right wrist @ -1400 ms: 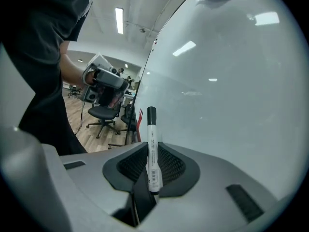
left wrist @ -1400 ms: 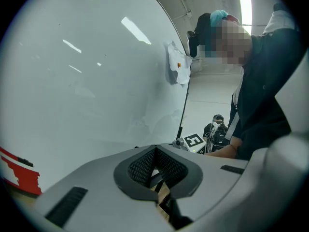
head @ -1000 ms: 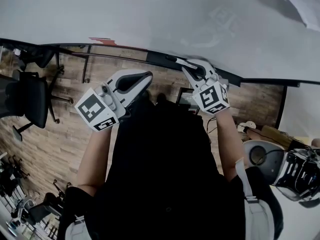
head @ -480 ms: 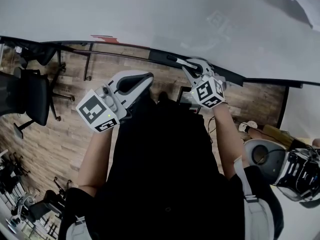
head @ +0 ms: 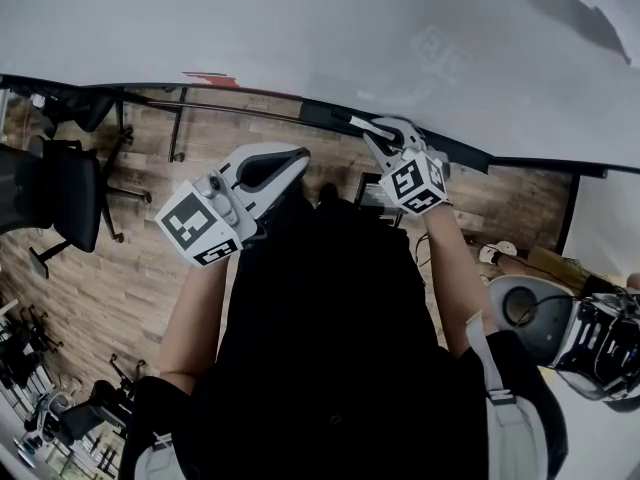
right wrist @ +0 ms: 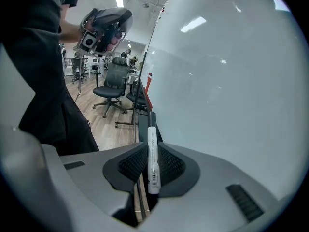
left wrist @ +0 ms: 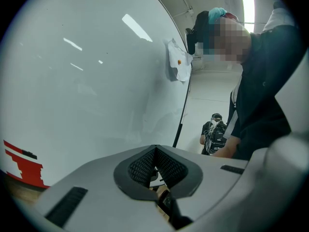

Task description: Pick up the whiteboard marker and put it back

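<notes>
The white whiteboard marker (right wrist: pixel 152 157) is clamped between the dark pads of my right gripper (right wrist: pixel 152 167), pointing forward along the black ledge (right wrist: pixel 144 124) at the foot of the whiteboard (right wrist: pixel 231 81). In the head view the marker (head: pixel 363 125) sticks out of the right gripper (head: pixel 385 140), which is held right at the ledge (head: pixel 325 116). My left gripper (head: pixel 293 157) hovers to the left, a little off the board, its jaws shut with nothing between them (left wrist: pixel 155 170).
The whiteboard (head: pixel 300 28) fills the top of the head view; a crumpled white sheet (left wrist: pixel 177 62) is stuck to it. Black office chairs (head: pixel 60 198) stand on the wooden floor at the left. A grey device (head: pixel 590 343) sits at the lower right.
The right gripper has edged slightly up and left toward the board's ledge, still holding the marker. The left gripper has barely shifted.
</notes>
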The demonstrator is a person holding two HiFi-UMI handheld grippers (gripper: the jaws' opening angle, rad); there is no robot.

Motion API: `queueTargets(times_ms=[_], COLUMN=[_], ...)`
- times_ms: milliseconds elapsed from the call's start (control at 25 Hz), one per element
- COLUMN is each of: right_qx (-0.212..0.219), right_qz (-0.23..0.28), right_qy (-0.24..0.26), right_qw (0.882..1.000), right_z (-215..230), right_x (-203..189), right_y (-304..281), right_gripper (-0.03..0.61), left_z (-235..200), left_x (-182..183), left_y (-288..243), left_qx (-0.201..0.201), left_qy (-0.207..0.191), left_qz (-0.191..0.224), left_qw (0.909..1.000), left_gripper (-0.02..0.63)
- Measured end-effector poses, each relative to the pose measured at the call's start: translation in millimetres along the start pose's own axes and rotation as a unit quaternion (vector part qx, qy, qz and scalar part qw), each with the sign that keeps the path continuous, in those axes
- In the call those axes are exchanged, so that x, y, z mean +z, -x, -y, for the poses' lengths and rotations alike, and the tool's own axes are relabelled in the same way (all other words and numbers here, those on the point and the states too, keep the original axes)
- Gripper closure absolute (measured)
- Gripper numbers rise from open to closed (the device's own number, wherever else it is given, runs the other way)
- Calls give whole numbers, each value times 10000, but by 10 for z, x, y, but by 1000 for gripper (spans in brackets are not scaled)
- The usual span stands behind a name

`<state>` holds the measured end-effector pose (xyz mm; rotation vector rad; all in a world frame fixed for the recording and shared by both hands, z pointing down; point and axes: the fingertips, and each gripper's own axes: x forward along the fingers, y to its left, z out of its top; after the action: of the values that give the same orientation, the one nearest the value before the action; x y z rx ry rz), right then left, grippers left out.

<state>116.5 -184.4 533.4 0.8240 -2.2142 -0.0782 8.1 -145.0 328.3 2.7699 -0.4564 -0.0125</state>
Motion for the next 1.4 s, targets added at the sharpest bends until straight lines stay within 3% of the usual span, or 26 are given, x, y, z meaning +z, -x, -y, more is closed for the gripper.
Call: queueTargets(times_ms=[1400], right_qx=[180], right_qz=[103], right_qy=[5], right_qw=[9998], right_z=[-117], right_x=[0], right_y=[-33], right_gripper=[503], left_z=[102], left_x=[-15], left_y=[26], left_qx=[-44], left_qy=[-24], left_qz=[-20], left_qw=[10000], left_gripper=[603])
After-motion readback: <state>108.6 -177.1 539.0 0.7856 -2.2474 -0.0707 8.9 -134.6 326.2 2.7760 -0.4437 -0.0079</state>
